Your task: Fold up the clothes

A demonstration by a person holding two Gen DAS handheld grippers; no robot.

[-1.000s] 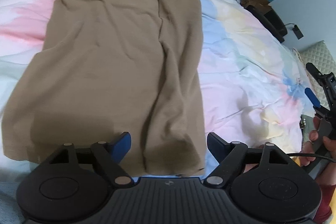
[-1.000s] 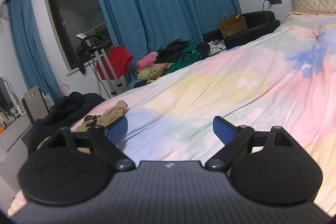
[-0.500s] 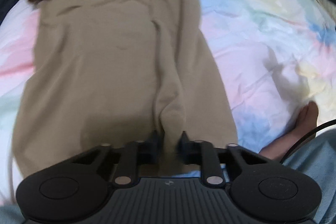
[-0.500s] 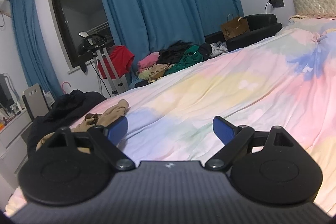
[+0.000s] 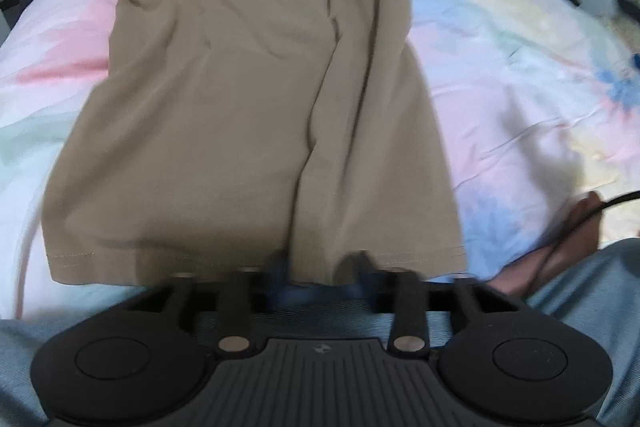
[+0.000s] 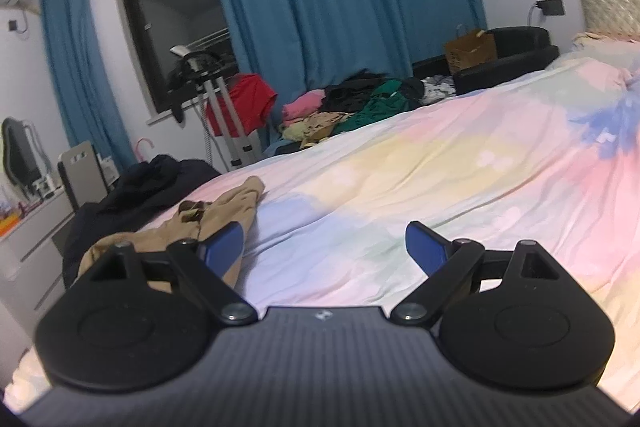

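A tan polo shirt point(image 5: 248, 99) lies lengthwise on the pastel bedsheet point(image 5: 500, 59), collar at the far end, its right part folded over the middle. My left gripper point(image 5: 316, 263) is shut on a bunched ridge of the shirt's bottom hem, at the bed's near edge. The view is blurred. My right gripper point(image 6: 324, 245) is open and empty, held above the sheet point(image 6: 440, 179). The shirt's collar end point(image 6: 224, 215) shows just past its left finger.
A person's bare foot point(image 5: 576, 227) and jeans-clad legs point(image 5: 592, 291) are at the bed's near edge with a black cable. Beyond the bed are a clothes pile point(image 6: 360, 107), a dark garment heap point(image 6: 152, 183), a black sofa point(image 6: 508, 59), blue curtains and a stand.
My left gripper closed on the shirt's hem and pulled it toward the near bed edge. The right gripper stayed open and barely moved.
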